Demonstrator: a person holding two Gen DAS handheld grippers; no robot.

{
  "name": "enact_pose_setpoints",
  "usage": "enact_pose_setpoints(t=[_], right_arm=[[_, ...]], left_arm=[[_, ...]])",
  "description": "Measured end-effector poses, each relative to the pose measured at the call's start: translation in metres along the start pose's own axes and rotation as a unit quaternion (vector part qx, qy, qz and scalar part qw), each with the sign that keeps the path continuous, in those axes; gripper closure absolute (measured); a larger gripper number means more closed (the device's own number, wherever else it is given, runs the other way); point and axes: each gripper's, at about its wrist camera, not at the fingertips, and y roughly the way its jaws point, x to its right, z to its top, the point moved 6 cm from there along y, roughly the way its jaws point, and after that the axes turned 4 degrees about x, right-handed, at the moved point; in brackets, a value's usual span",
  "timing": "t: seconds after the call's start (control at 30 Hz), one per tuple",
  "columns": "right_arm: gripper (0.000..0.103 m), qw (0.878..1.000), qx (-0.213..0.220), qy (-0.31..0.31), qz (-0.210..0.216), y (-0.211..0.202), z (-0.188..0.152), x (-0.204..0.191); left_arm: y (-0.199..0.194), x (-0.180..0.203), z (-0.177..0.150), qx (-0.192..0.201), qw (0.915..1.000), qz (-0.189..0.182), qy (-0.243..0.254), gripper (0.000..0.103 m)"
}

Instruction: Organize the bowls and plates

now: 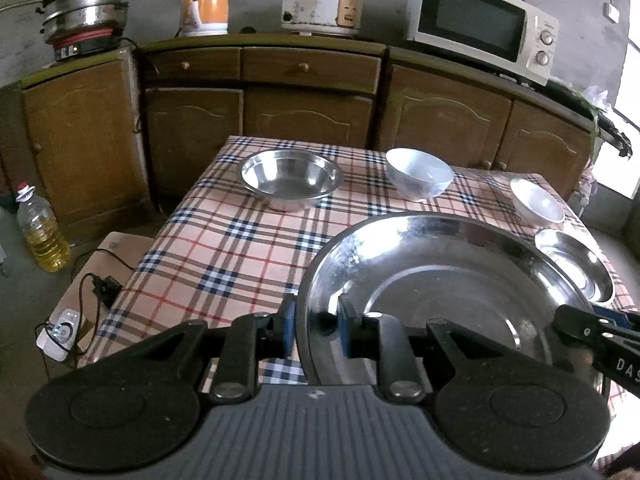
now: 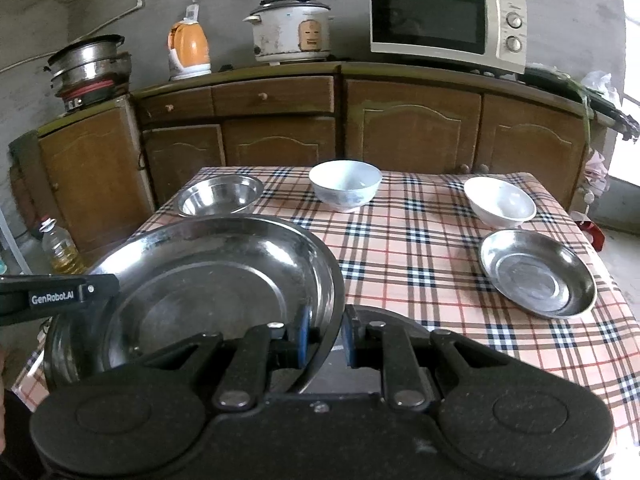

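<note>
Both hand-held grippers, the left hand-held gripper (image 1: 316, 330) and the right hand-held gripper (image 2: 326, 338), were seen pinched on opposite rims of the large steel plate (image 1: 432, 280), held low in the frame above the table (image 1: 240, 248). It was judged that the plate should be kept level, moved by both together and lowered gently onto the small steel plate (image 2: 538, 274) at right. A steel bowl (image 1: 291, 178) and two white bowls (image 2: 345, 184) (image 2: 500, 200) were spread over the checked cloth, with brown cabinets (image 1: 308, 92) and a microwave (image 1: 480, 26) behind.
</note>
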Motion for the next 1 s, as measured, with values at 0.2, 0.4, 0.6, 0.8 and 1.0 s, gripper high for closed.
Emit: enact_pose_setpoints(t=[0.2,0.4,0.6,0.8,1.0], right_arm=[[0.080,1.000,0.001,0.010,-0.012,-0.005,-0.002,0.015],[0.080,0.999,0.000,0.023,-0.023,-0.009,-0.006,0.030],[0.080,0.999,0.000,0.033,-0.034,-0.014,-0.010,0.043],[0.080,0.998,-0.001,0.045,-0.046,-0.018,-0.016,0.057],[0.080,0.997,-0.004,0.053,-0.054,-0.020,-0.022,0.067]], left_arm=[[-0.001,0.014,0.000,0.000,0.9999,-0.011,0.007,0.081],[-0.001,0.028,-0.002,-0.002,0.9996,-0.022,0.016,0.081],[0.000,0.041,-0.004,-0.004,0.9992,-0.032,0.023,0.081],[0.003,0.054,-0.008,-0.008,0.9983,-0.043,0.037,0.081],[0.005,0.063,-0.014,-0.013,0.9977,-0.051,0.043,0.081]])
